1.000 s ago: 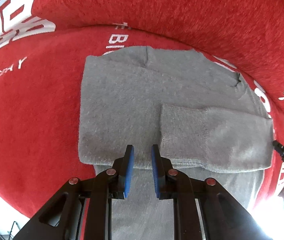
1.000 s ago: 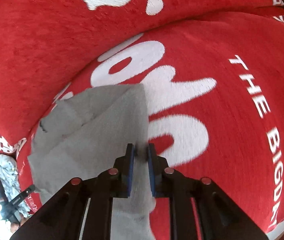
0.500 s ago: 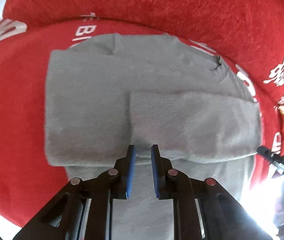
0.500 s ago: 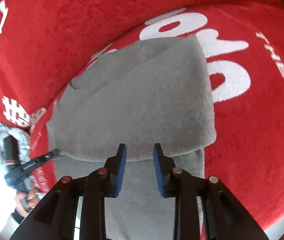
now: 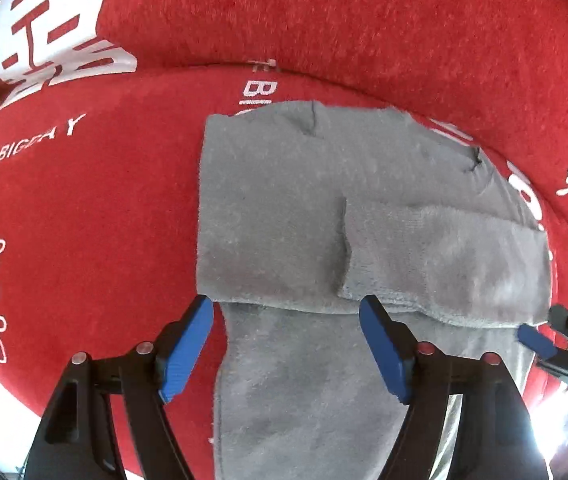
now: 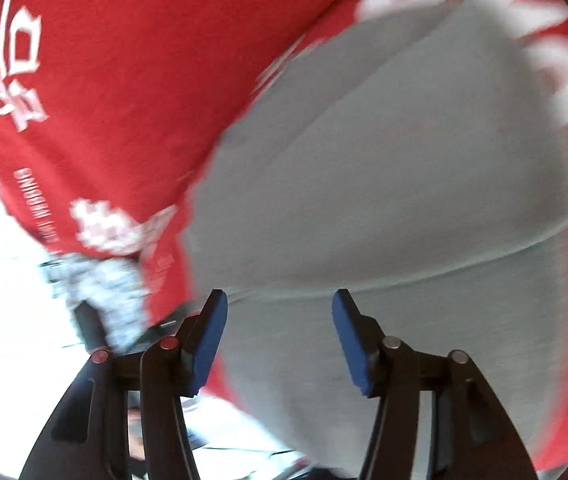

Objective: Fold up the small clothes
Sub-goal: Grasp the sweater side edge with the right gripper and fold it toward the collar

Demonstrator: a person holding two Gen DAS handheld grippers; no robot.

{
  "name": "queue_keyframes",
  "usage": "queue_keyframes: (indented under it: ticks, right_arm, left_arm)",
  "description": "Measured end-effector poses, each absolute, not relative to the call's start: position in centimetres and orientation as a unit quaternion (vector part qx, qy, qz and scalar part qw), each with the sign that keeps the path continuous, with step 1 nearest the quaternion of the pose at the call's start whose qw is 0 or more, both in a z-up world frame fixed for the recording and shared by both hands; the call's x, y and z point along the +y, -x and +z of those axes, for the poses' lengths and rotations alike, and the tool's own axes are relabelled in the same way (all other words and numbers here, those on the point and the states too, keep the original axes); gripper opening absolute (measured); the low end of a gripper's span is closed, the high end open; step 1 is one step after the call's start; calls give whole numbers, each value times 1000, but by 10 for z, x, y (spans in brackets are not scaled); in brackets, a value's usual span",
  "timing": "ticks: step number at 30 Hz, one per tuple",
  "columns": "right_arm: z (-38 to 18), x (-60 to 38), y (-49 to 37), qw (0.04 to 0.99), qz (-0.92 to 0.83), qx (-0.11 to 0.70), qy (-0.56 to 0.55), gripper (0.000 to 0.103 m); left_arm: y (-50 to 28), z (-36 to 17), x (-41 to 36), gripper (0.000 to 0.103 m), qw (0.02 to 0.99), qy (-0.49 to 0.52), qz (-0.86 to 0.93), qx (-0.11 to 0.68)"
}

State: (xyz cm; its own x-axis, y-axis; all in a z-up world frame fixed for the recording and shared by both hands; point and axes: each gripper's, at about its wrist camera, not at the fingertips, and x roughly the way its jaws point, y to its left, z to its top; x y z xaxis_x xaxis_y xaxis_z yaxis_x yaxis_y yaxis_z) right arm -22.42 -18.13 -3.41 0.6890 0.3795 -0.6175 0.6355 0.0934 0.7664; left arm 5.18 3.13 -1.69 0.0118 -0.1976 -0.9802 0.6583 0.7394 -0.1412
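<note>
- Presently, the red plush cover (image 5: 84, 220) with white lettering fills both views and carries the work; I note no change in it.
- On it lies the grey garment (image 5: 284, 208), flat. A second ago its near portion was being drawn over; that portion now rests as a folded upper layer, its edge running across just ahead of my left tongs, with a folded sleeve panel (image 5: 444, 264) lying on top towards the right.
- My left gripper (image 5: 286, 340) was pinched narrow a second ago; its jaws are now opening, blue pads spread to either side of the lower cloth, nothing pressed between them.
- My right gripper (image 6: 280, 334) likewise was clamped on an edge and is now opening; its view is blurred, the cloth below it but not gripped. In the left view its tip sits by the fold's right corner.
- Judgement: the fold has been released and holds its shape. One fold is done; the strip nearest me remains unfolded.
- A patterned cloth (image 6: 96, 280) lies at the cover's edge, untouched.
</note>
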Motion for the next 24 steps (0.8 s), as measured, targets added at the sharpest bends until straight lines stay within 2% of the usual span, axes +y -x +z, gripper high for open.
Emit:
queue_keyframes:
  ticks: [7,11,13,15,16,17,19,24]
  right_arm:
    - [-90,-126,150,570,-72,352,-739,59]
    - [-100,-119,149,560,-101,357,-741,59]
    - [-99,-121,148,560,-110,347,-744,59]
    - [-98,-123,144,562,-117,344,-743,49]
    - [-101,-123,142,560,-119,349,-742,20]
    - [-104,-122,140,556,-119,355,-742,7]
    - [-105,-119,137,559,-117,359,-738,7]
    - [-96,-107,128,578,-99,433,-684,9]
  left_arm:
    - [-55,-20,47,77,692,-185,-294,633]
    - [-58,-13,60,93,716,-193,-277,611]
    - [-59,-8,62,94,726,-198,-273,599]
    - [-62,-3,67,94,733,-190,-274,593]
    - [-64,-2,69,94,733,-183,-275,595]
    - [-66,-2,70,94,731,-177,-274,599]
    - [-70,-4,71,94,724,-173,-275,609]
    - [-67,-11,68,94,714,-192,-285,610]
